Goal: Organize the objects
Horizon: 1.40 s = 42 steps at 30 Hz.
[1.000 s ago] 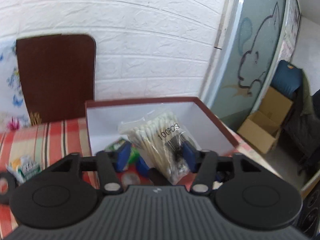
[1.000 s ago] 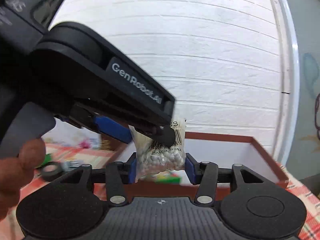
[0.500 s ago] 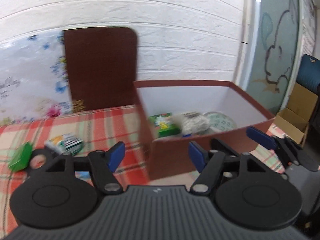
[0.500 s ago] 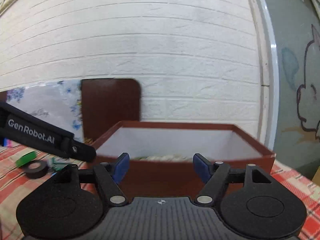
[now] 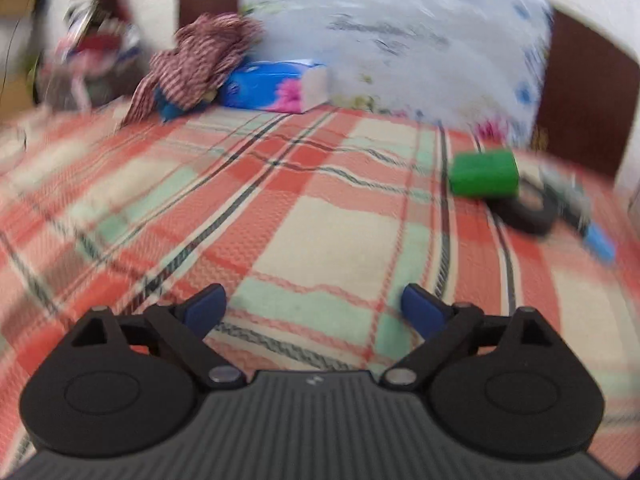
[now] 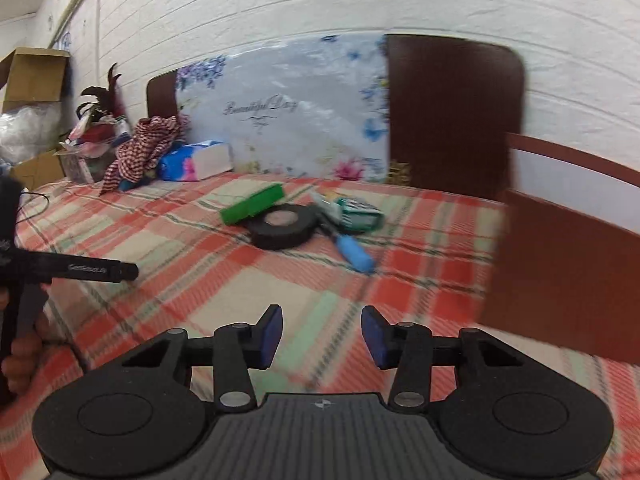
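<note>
A small heap lies on the plaid cloth: a green box (image 6: pixel 253 205), a black tape roll (image 6: pixel 282 226), a blue-handled tool (image 6: pixel 353 254) and a green-white packet (image 6: pixel 357 213). The green box (image 5: pixel 483 173) and the tape roll (image 5: pixel 527 211) also show blurred in the left wrist view. The brown box with white lining (image 6: pixel 568 240) stands at the right. My right gripper (image 6: pixel 321 333) is open and empty, low over the cloth, short of the heap. My left gripper (image 5: pixel 314 307) is open and empty over bare cloth; it also shows at the left of the right wrist view (image 6: pixel 72 270).
A blue tissue pack (image 6: pixel 196 163) and a striped red cloth (image 6: pixel 141 148) lie by the floral board (image 6: pixel 280 112) at the back wall. A dark brown board (image 6: pixel 452 112) leans behind the box. Cardboard boxes and clutter (image 6: pixel 36 128) fill the far left.
The bag of cotton swabs was let go into the brown box. Both grippers opened and swung left, away from the box, toward the plaid cloth and the heap.
</note>
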{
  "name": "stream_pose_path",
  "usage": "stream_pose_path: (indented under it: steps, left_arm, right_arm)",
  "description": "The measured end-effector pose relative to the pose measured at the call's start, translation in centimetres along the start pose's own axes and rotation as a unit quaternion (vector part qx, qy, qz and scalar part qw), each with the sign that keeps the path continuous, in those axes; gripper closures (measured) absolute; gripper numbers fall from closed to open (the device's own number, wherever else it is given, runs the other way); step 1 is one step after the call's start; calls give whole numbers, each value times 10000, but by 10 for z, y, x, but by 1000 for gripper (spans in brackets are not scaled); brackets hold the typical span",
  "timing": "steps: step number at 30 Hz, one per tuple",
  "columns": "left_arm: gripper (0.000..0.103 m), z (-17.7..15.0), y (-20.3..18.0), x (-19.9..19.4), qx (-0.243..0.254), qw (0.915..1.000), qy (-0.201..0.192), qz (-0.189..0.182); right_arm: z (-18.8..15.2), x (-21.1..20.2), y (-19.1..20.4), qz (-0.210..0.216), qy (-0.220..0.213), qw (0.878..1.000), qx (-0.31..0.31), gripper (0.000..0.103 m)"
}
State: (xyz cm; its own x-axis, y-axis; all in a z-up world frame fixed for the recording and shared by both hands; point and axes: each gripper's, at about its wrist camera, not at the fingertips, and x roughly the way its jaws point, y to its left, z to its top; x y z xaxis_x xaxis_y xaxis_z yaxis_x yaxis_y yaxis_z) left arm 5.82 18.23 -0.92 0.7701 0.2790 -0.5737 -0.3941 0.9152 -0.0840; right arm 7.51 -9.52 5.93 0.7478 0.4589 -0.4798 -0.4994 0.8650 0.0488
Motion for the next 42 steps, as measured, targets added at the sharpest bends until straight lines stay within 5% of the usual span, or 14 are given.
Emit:
stream_pose_path:
  steps: [5,8,10,13,16,20,22,25,33,42]
  left_arm:
    - [7,-1,-18,3,534,9985,-34,-89]
    - [7,-1,-16,4,424,9989,-25,-216]
    - [7,-2,-16,4,383,9989,-36,-268]
    - [6,-3,-12,3,302,9988,-54,-372]
    - [5,-3,-12,3,284,9988,-47,-408]
    - [5,-2,-10,4,245,9987,-51,-446]
    - [5,-2,-11,4,248,9987,-50,-441]
    - [5,-2,-12,4,280,9988,-35,-411]
    - [4,-2,-17,5,450,9986,12,-288]
    - [4,-3,-19,2,513,9985,-7,-201]
  right_arm:
    - [48,59,32,322,-240,9992,-89,49]
    - [73,96,45,267,-457,9982,-298,26]
    - [84,124,50,376,-374,9971,-551,15]
    - [89,160,59,508,-31,9899,-1325,13]
    - [85,179,56,913,229,9817,-1655,27]
    - [85,178,57,1104,251,9802,-1623,29]
    - [84,166,61,896,43,9823,-1647,53]
    - [91,146,56,905,37,9880,-1248,70]
    - [22,77,47,1197,852,9825,-1145,80]
    - [1,27,35,912,644,9913,-697,75]
